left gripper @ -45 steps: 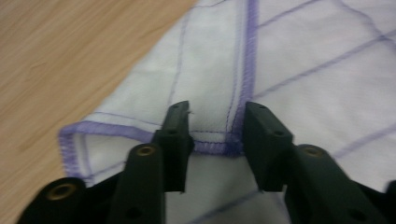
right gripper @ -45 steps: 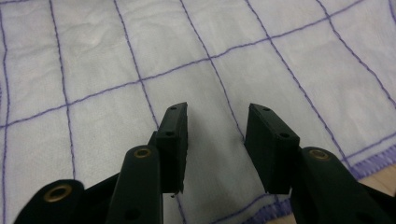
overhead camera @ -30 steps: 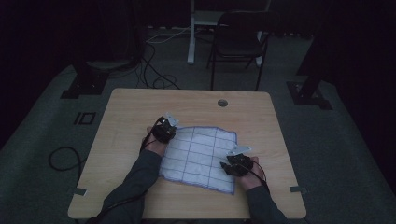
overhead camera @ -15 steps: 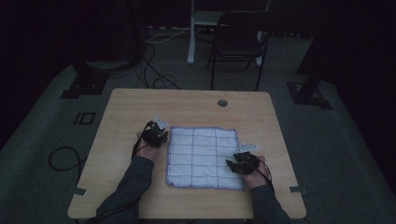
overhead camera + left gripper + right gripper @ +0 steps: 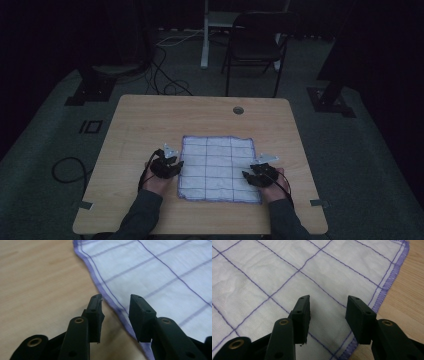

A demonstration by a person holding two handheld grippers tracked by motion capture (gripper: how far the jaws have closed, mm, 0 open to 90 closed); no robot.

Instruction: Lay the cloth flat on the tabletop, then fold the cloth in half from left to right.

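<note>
A white cloth (image 5: 218, 168) with a purple grid and purple stitched edging is spread flat on the wooden worktop (image 5: 150, 125), somewhat right of centre and towards the near side. Its far edge is slightly wavy, and light wrinkles are seen across its surface in the right gripper view.

The left claw (image 5: 171, 166) is held at the cloth's left edge, about halfway along it. In the left gripper view its jaws are seen moderately parted, with the cloth's purple hem (image 5: 105, 293) running between them; one jaw is over bare wood and the other over the cloth. Nothing is gripped.

The right claw (image 5: 248, 176) is held at the cloth's right side, towards the near right corner. In the right gripper view its jaws are seen parted rather wider, both over the white fabric, with the hemmed edge (image 5: 387, 282) just beside the outer jaw. Nothing is held between them; whether the tips touch the cloth cannot be told.

Both forearms, in dark sleeves (image 5: 145, 212), enter from the near edge. A round grommet hole (image 5: 238, 110) is set in the worktop near its far edge. On the floor beyond, a dark chair (image 5: 260, 47) and loose cables (image 5: 165, 82) are seen.
</note>
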